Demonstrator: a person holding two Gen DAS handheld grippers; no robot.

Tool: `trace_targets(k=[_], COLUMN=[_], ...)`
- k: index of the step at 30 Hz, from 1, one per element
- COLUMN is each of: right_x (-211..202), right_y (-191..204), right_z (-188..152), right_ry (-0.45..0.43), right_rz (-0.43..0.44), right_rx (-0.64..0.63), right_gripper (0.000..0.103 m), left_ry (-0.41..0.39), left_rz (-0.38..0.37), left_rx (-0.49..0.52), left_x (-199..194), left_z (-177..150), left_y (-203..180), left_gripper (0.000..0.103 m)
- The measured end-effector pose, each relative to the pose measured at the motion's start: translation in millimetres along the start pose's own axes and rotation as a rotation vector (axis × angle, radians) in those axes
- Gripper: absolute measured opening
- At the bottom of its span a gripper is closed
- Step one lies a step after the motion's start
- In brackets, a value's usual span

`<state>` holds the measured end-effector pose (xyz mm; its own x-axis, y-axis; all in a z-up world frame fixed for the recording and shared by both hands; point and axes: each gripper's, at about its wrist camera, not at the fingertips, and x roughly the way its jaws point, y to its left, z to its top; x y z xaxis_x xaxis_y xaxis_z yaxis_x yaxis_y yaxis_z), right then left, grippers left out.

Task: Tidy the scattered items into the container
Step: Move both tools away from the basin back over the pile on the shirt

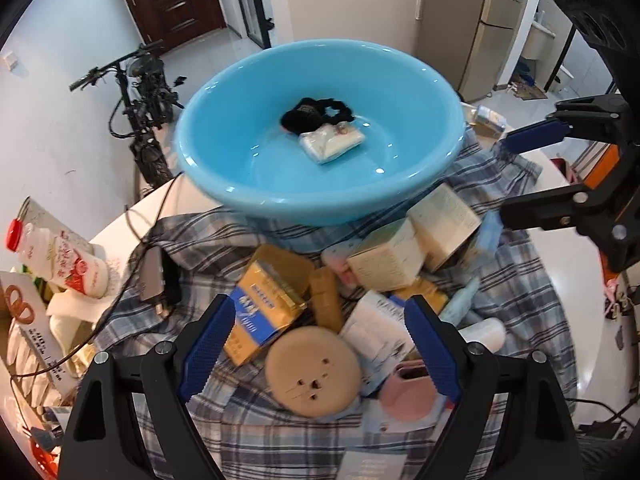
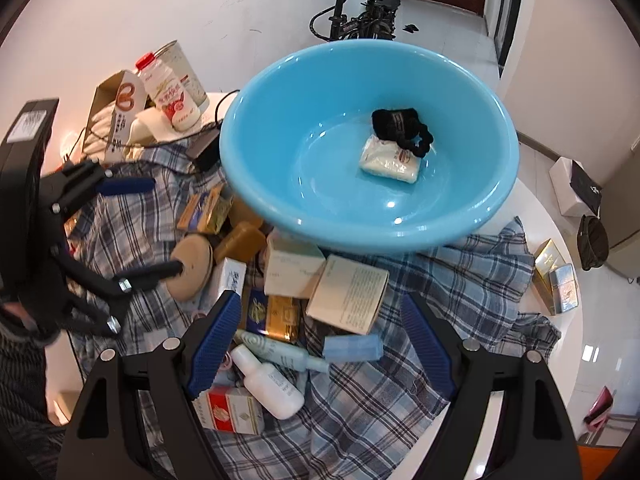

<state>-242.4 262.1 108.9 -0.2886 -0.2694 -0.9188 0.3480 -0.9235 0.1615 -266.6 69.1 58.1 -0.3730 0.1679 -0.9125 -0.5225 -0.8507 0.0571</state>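
Plastic, glossy and light blue, the round basin (image 2: pixel 460 216) is sitting on the blue-and-grey checked cloth (image 2: pixel 420 368) at the far side of the heap, already holding a black hair scrunchie (image 2: pixel 404 126) and a small white wrapped packet (image 2: pixel 390 160). Both grippers are hanging over the pile with fingers spread and nothing between them — the left gripper (image 1: pixel 320 340) above the tan round disc (image 1: pixel 312 376), the right gripper (image 2: pixel 320 344) above the white squeeze bottle (image 2: pixel 266 384). That bottle is lying flat, its long axis running diagonally, cap end pointing up-left toward the right gripper's left-hand finger. It is probably light, smooth and a little slippery, so pinching across the waist of the body looks safest. The disc looks stiff — taking it across its rim seems best.
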Motion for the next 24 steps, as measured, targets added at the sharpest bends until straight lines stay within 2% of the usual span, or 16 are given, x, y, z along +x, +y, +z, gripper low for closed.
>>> trace_targets(k=[8,12,14,24], right_x=[13.1,19.4,23.0,16.6], right_y=[15.2,25.4,28.5,42.0], right_z=[-26.5,-43.1,-52.6,-97.8], right_ry=[0.035,0.011,0.002,-0.027], right_rz=[0.025,0.015,0.013,0.12], right_rx=[-0.042,-0.094,-0.104,-0.064], right_gripper=[0.081,0.081,0.081,0.081], left_ry=[0.02,0.03,0.026,-0.009], left_rz=[-0.034,0.041,0.05,0.027], left_rx=[-0.036,-0.033,-0.019,-0.009], left_x=[8.7,15.5,16.0,15.4], left_z=[-28.2,-43.7,-52.4,-95.7], left_y=[5.0,-5.4,-11.9,-37.7], left_gripper=[0.088,0.088,0.088,0.088])
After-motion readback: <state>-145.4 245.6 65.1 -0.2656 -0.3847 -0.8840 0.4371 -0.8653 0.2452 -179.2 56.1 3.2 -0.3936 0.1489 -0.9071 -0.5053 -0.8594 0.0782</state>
